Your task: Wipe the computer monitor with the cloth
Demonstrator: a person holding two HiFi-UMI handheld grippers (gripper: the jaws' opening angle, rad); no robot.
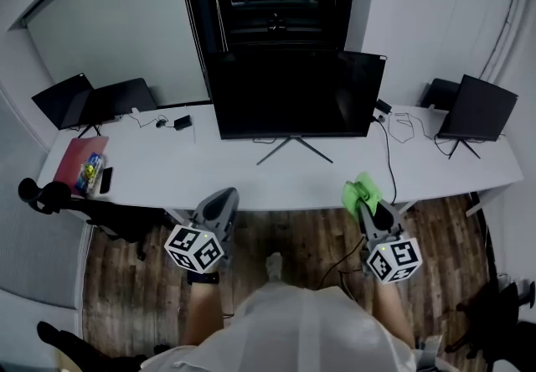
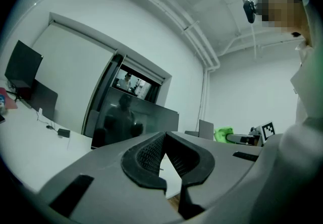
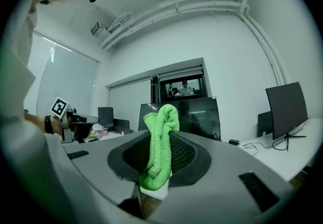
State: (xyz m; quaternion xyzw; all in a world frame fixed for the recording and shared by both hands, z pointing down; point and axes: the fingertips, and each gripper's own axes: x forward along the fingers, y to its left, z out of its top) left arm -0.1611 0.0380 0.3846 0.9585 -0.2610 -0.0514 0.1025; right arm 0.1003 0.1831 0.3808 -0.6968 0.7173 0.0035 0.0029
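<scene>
Wiping hasn't started yet, I'd say. The right gripper is clamped on the green cloth just off the table's front edge. The left gripper is pinched closed on nothing. The monitor sits mid-table near the back edge, so next up is probably raising the cloth to its screen.

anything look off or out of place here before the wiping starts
Nothing stands out: the monitor stands upright and level on the desk, loose cables lie to its right, and the green cloth sits clamped in the right gripper.
</scene>
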